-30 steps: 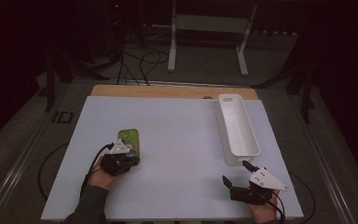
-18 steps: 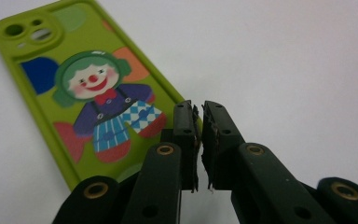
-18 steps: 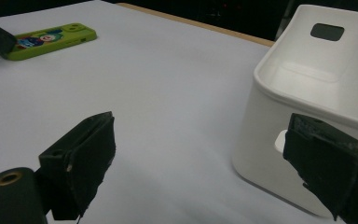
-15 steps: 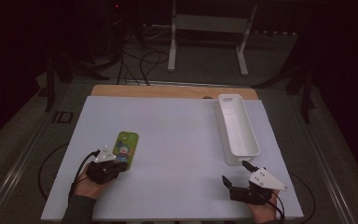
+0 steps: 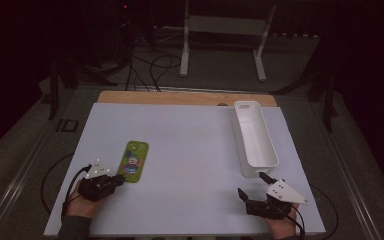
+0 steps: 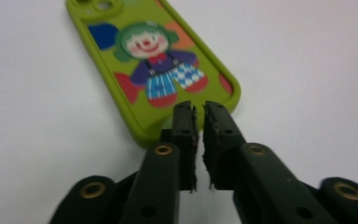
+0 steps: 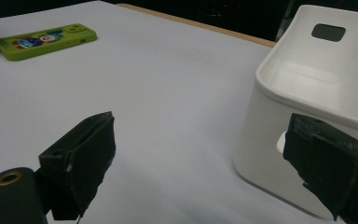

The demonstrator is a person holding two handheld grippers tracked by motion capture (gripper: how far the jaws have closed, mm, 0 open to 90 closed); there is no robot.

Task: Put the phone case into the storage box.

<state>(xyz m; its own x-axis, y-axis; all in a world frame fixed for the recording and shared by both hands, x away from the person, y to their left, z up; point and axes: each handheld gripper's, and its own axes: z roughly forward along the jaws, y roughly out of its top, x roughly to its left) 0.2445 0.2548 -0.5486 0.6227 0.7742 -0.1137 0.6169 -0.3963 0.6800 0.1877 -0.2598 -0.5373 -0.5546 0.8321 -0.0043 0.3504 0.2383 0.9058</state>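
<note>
We count one green phone case with a clown print, at about eight o'clock on the one white table. One long white bin sits at three o'clock. Two grippers – the left gripper at seven o'clock, the right gripper at five – each with two black jaws.

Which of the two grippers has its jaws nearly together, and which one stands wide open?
The left gripper, just behind the green phone case, has its jaws nearly together. The right gripper, beside the white bin, stands wide open.
</note>
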